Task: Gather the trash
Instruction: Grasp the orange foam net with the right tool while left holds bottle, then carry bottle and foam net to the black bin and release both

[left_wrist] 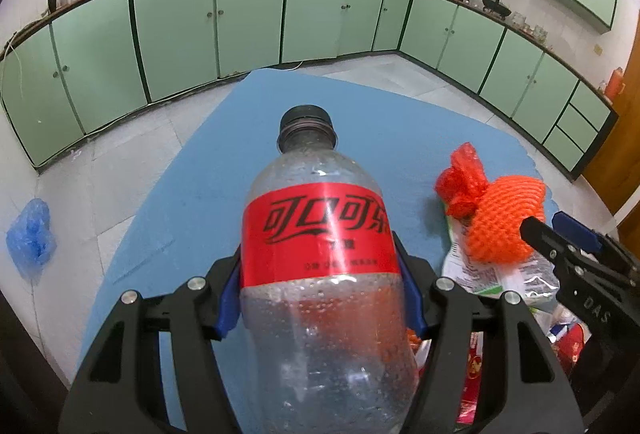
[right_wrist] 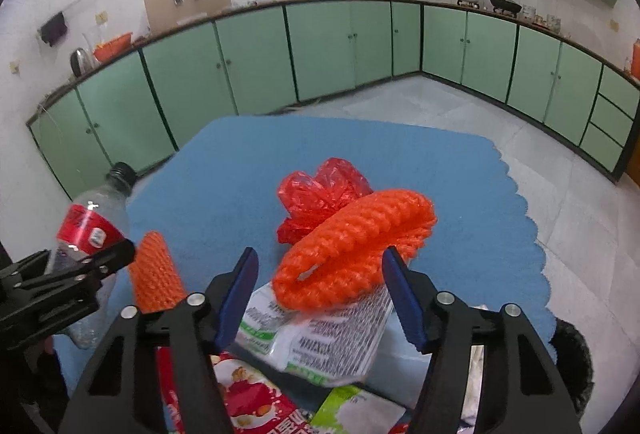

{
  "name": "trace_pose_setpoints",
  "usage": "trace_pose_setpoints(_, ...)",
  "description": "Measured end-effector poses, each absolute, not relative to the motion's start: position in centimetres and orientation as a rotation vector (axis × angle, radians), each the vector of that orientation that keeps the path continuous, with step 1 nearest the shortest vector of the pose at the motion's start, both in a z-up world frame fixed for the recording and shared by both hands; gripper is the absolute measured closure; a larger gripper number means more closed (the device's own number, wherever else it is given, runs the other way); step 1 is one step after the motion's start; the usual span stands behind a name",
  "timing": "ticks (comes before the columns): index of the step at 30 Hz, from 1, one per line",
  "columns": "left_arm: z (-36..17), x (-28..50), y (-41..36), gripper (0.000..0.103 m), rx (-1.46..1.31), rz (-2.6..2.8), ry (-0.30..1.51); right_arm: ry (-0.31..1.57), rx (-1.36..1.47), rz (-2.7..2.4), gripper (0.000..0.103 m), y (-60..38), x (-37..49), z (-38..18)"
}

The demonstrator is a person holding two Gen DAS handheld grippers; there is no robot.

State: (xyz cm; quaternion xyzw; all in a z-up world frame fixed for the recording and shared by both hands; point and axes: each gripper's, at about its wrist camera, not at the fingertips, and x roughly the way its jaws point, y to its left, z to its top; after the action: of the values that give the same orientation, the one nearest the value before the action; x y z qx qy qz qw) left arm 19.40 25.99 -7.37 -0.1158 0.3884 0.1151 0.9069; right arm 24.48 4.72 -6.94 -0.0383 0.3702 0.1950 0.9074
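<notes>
My left gripper (left_wrist: 320, 294) is shut on an empty clear cola bottle (left_wrist: 320, 262) with a red label and black cap, held above the blue table mat (left_wrist: 192, 170). The bottle also shows in the right wrist view (right_wrist: 90, 222), at the left. My right gripper (right_wrist: 320, 294) is open, its jaws on either side of an orange foam fruit net (right_wrist: 356, 254) that lies on a green-and-white wrapper (right_wrist: 332, 342). A crumpled red plastic bag (right_wrist: 320, 194) sits just behind the net. The net (left_wrist: 504, 218) and the right gripper (left_wrist: 560, 234) also show in the left wrist view.
A second orange net (right_wrist: 156, 274) lies left of my right gripper. Red snack packets (right_wrist: 248, 402) and another green wrapper (right_wrist: 356, 414) lie near the mat's front. A blue plastic bag (left_wrist: 30, 234) lies on the tiled floor. Green kitchen cabinets (left_wrist: 248, 18) line the walls.
</notes>
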Motion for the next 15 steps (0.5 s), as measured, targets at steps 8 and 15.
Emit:
trace_pose_setpoints(8, -8.0, 19.7, 26.7, 0.042, -0.257, 0.242, 0.821, 0.906, -0.163, 0.404, 0.070, 5.6, 26.4, -8.4)
trace_pose_setpoints(15, -7.2, 19.2, 25.5, 0.042, -0.244, 0.230, 0.810, 0.864, -0.115, 0.476, 0.091, 4.2, 25.1, -6.9)
